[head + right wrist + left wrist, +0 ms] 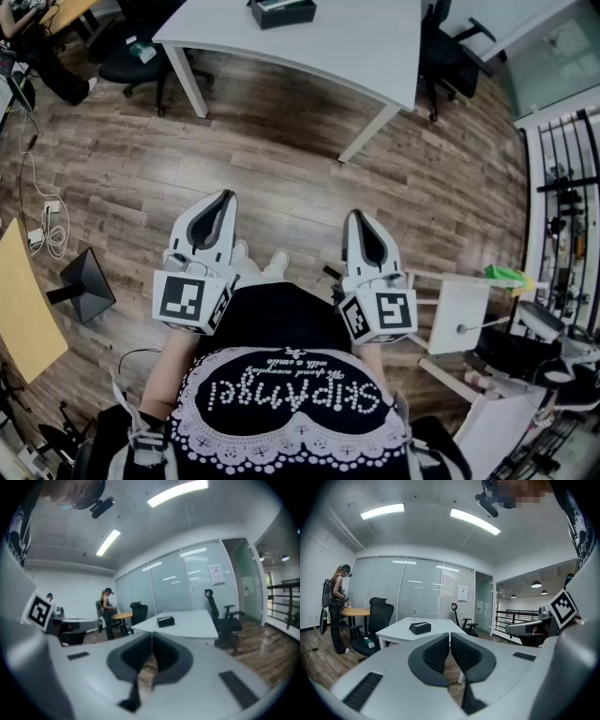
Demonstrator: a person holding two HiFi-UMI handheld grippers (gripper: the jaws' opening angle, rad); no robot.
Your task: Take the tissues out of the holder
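Observation:
A black tissue holder [282,11] stands on the white table [356,42] well ahead of me; it also shows as a small dark box [421,627] in the left gripper view and as a holder [166,621] in the right gripper view. I hold both grippers close to my body, over the wooden floor, far short of the table. My left gripper [228,196] is shut with nothing between its pads [440,651]. My right gripper [357,216] is shut and empty too, its tips meeting [151,634].
Black office chairs [131,56] stand left of the table and another chair [448,56] at its right. A person stands by a round table [355,612] at the far left. A white stand [459,314] and dark equipment sit at my right; a monitor [84,281] lies on the floor left.

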